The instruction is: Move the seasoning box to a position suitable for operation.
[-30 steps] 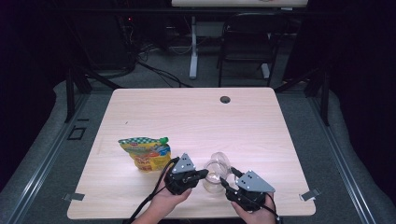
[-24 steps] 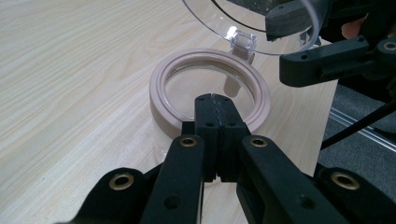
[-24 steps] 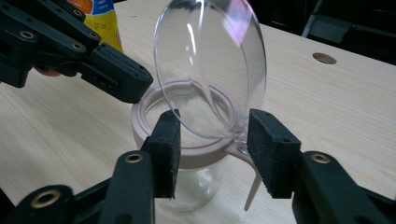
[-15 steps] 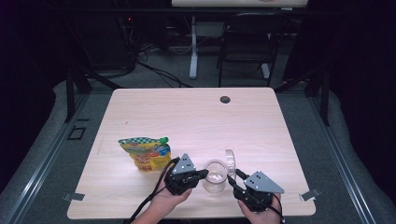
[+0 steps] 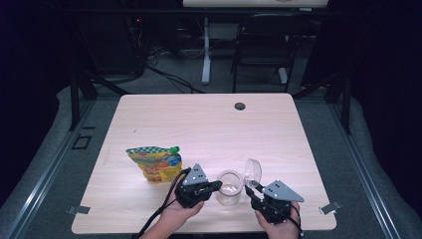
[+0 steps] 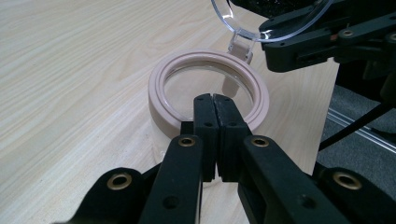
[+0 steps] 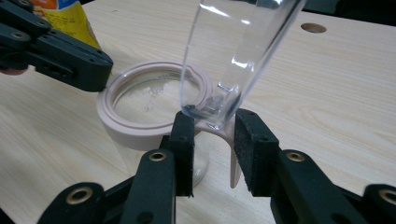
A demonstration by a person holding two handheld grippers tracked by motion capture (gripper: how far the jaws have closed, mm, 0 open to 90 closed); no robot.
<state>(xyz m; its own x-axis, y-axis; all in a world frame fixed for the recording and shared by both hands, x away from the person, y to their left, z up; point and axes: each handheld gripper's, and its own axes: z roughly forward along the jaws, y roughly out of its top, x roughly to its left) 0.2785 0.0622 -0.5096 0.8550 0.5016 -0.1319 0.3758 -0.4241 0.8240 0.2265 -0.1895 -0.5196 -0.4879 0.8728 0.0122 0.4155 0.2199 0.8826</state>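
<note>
A clear jar with a beige rim stands near the table's front edge, between my two grippers. Its clear hinged lid stands tipped up on the right side of the mouth. My right gripper is shut on the lid's lower edge, by the hinge tab. My left gripper has its jaws pressed together and rests against the near side of the rim, with nothing between them. The jar looks nearly empty, with a faint white residue at the bottom.
A colourful spouted pouch lies left of the jar, close to my left hand. A cable hole sits at the table's far edge. A chair and desk legs stand on the floor beyond the table.
The lid has swung up off the jar mouth and now stands upright in the right gripper. The left gripper has stayed against the rim.
</note>
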